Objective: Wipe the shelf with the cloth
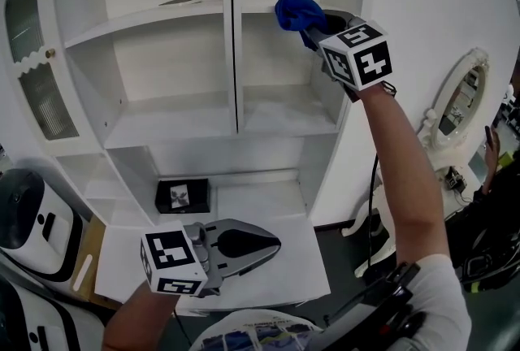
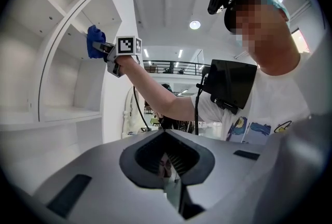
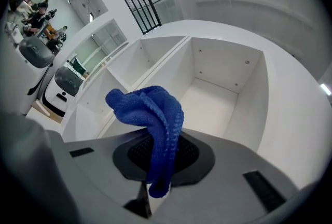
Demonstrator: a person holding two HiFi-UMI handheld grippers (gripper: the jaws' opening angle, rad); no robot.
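The right gripper (image 1: pixel 313 31) was raised at arm's length to about one o'clock in the head view, its jaws clamped on a blue cloth (image 3: pixel 149 116). The right gripper view showed the cloth pinched low down. A tail hung below the jaws, and a loose bunch stood out past the tips towards eleven o'clock. That bunch was probably left proud so that cloth, not plastic, would meet the board.

The cloth sat at the front edge of the upper right shelf (image 1: pixel 256 6) of the white cabinet (image 1: pixel 236 65). I could not tell whether it was pressing on the board or hanging just beside it. The right gripper view looked into a bare white compartment beyond the cloth, so the wiping seemed to be at or near its start on this shelf.

The left gripper (image 2: pixel 167 165) was parked low, at about six to seven o'clock in the head view, above the cabinet's wide lower ledge (image 1: pixel 272 203). Its jaws were drawn together to a thin slit, with nothing between them. It looked idle, held down and well apart from the work so that it would not get in the way of the reaching arm.

A small black box (image 1: pixel 182 196) lay on the ledge at about eight o'clock, well apart from the cloth and unlikely to matter here.
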